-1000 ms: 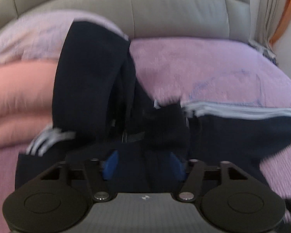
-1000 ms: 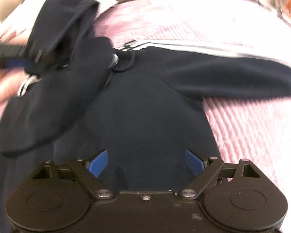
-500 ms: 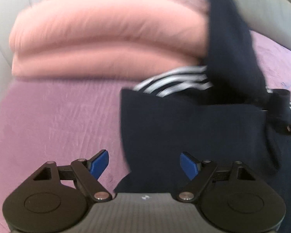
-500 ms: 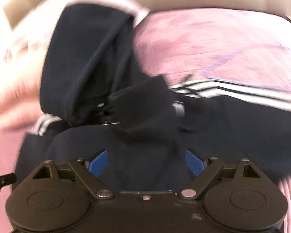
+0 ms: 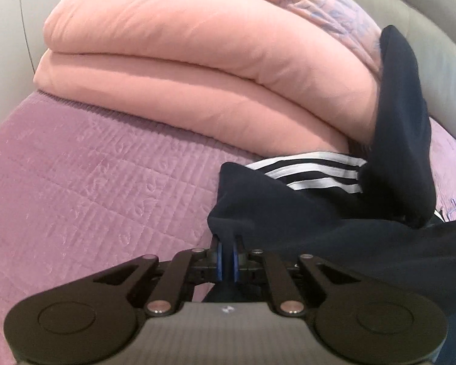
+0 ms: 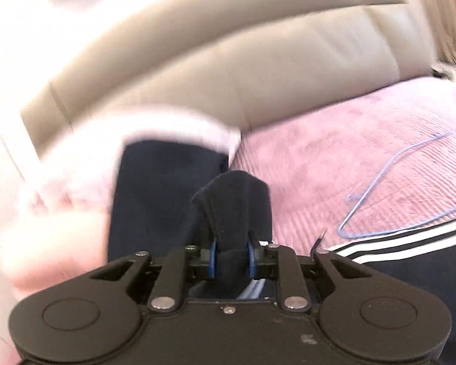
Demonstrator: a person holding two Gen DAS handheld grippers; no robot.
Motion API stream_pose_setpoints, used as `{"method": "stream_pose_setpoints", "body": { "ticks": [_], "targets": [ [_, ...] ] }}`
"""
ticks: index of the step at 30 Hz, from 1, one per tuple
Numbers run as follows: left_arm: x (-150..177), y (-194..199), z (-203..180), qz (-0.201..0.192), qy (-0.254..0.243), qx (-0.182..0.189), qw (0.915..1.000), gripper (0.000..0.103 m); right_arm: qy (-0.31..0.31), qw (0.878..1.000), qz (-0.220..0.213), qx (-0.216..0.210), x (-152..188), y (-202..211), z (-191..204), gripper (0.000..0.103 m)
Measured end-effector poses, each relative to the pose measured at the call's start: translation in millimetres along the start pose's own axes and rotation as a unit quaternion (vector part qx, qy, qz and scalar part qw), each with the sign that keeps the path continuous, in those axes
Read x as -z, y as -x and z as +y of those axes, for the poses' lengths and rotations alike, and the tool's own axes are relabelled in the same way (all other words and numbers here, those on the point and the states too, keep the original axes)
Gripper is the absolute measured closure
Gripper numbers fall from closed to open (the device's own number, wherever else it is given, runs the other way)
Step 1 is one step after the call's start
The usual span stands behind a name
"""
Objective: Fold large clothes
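Left wrist view first: left claw [image 5: 227, 258] pinched tight on a thin edge of the navy garment [image 5: 288, 213], blue pads [image 5: 219, 260] almost meeting with only a sliver of dark cloth between. Garment spread across the right half of the purple quilted bedspread [image 5: 91, 182], three white stripes [image 5: 313, 172] running along one part, no logo or lettering readable anywhere. One dark part propped upright [image 5: 404, 140] against the folded pink duvet [image 5: 182, 70]. Behind that, a grey padded headboard [image 5: 440, 45].

Over to the right wrist view, and blurred with motion: right claw [image 6: 230, 258] closing, a thick bunch of navy fabric [image 6: 237, 206] bulging up between the blue pads [image 6: 212, 257] and pressed by them. Same garment trailing off to the right, white stripes [image 6: 404, 243] showing again, still no brand mark legible. Thin blue wire hanger [image 6: 410, 194] lying on the bedspread just beyond the stripes. Pale, smeared bedding at left, headboard arching above.
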State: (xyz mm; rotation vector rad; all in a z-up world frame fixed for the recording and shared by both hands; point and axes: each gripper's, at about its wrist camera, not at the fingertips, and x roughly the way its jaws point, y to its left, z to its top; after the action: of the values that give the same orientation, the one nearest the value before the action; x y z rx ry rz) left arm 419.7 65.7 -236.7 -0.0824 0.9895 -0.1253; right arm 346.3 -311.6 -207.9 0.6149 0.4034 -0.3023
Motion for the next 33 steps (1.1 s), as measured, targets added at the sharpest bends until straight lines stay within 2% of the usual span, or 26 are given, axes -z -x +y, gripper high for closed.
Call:
{"method": "stream_pose_setpoints", "body": {
  "ticks": [1,2,3,4,6,7,8,9,10,11,13,14,15,16,17,18,19,20,21,23,25,26,27,28,30,33],
  "targets": [
    [1.1,-5.0,0.4,0.011,-0.008,0.0,0.9999,0.095,-0.014,1.0,0.009,0.004,2.0,4.9,-14.8,0.07],
    [2.4,-12.9,-2.1,0.028,-0.025,0.001,0.9993,0.092,-0.026,0.999,0.035,0.008,7.5,4.2,-33.5,0.054],
    [3.3,-16.7,-5.9,0.045,-0.04,-0.003,0.9982,0.087,-0.036,0.996,0.077,0.017,16.2,-2.1,-53.3,0.042],
    [3.7,-18.0,-8.9,0.056,-0.046,-0.007,0.9974,0.081,-0.047,0.99,0.126,0.036,27.5,-9.3,-72.5,0.034],
    [5.4,-13.7,-16.3,0.064,-0.066,0.006,0.9958,0.067,-0.075,0.975,0.198,0.064,48.6,-14.5,-103.6,0.033],
    [6.0,-9.6,-22.0,0.07,-0.083,0.016,0.994,0.052,-0.089,0.972,0.208,0.06,54.9,-12.6,-113.7,0.033],
    [7.8,-4.6,-27.7,0.069,-0.099,0.02,0.9925,0.037,-0.109,0.973,0.2,0.042,58.0,-6.7,-122.8,0.031],
    [10.7,-1.9,-34.7,0.068,-0.119,0.019,0.9904,0.031,-0.124,0.974,0.186,0.029,56.4,-2.3,-126.1,0.022],
    [14.4,-3.4,-41.4,0.07,-0.142,0.011,0.9873,0.026,-0.131,0.976,0.173,0.024,53.2,-1.7,-128.7,0.019],
    [19.1,-6.9,-47.8,0.083,-0.164,-0.002,0.9829,0.026,-0.127,0.977,0.168,0.025,49.5,-4.8,-128.5,0.019],
    [31.7,-20.5,-58.1,0.123,-0.2,-0.027,0.9715,0.026,-0.108,0.977,0.178,0.039,43.5,-19.3,-126.1,0.018],
    [35.9,-25.5,-60.2,0.13,-0.205,-0.037,0.9693,0.025,-0.09,0.978,0.182,0.043,42.4,-29.0,-122.7,0.019],
    [39.1,-30.7,-61.0,0.132,-0.205,-0.05,0.9687,0.023,-0.061,0.982,0.17,0.051,43.1,-31.2,-116.2,0.035],
    [39.8,-32.9,-60.0,0.133,-0.197,-0.054,0.9698,0.02,-0.033,0.986,0.15,0.065,43.9,-26.7,-102.9,0.065],
    [38.5,-32.5,-58.1,0.134,-0.188,-0.053,0.9714,0.019,-0.007,0.989,0.124,0.082,37.4,-20.6,-93.7,0.092],
    [36.5,-32.0,-55.2,0.138,-0.178,-0.051,0.9729,0.019,0.009,0.993,0.087,0.083,30.7,-10.6,-88.6,0.094],
    [34.9,-32.9,-52.0,0.141,-0.167,-0.049,0.9746,0.018,0.013,0.994,0.067,0.087,27.6,0.0,-89.7,0.093],
    [34.2,-32.1,-48.2,0.144,-0.159,-0.05,0.9755,0.014,0.017,0.992,0.077,0.103,23.7,-2.0,-92.0,0.09],
    [34.2,-33.7,-46.5,0.147,-0.153,-0.056,0.9757,0.012,0.025,0.986,0.114,0.122,22.2,-11.3,-96.2,0.075],
    [33.6,-33.1,-47.7,0.146,-0.151,-0.062,0.9757,0.01,0.045,0.973,0.168,0.153,21.2,-21.6,-104.0,0.069],
    [32.4,-27.4,-53.0,0.14,-0.159,-0.072,0.9748,0.01,0.072,0.967,0.17,0.175,20.2,-15.1,-102.0,0.049],
    [30.9,-21.7,-55.7,0.133,-0.163,-0.077,0.9746,0.01,0.083,0.967,0.152,0.187,17.5,-5.5,-98.1,0.023],
    [30.3,-16.5,-59.7,0.124,-0.169,-0.08,0.9745,0.01,0.088,0.968,0.133,0.191,15.4,2.0,-92.9,0.017],
    [30.1,-10.1,-64.5,0.115,-0.176,-0.079,0.9744,0.01,0.094,0.97,0.123,0.188,14.3,6.7,-85.5,0.018],
    [30.4,0.8,-71.8,0.106,-0.181,-0.068,0.9753,0.009,0.118,0.966,0.143,0.182,12.9,6.1,-70.0,0.016],
    [29.7,8.7,-81.9,0.111,-0.164,-0.026,0.9799,0.005,0.172,0.956,0.192,0.143,32.7,-13.6,-41.6,0.007]
  ]
}}
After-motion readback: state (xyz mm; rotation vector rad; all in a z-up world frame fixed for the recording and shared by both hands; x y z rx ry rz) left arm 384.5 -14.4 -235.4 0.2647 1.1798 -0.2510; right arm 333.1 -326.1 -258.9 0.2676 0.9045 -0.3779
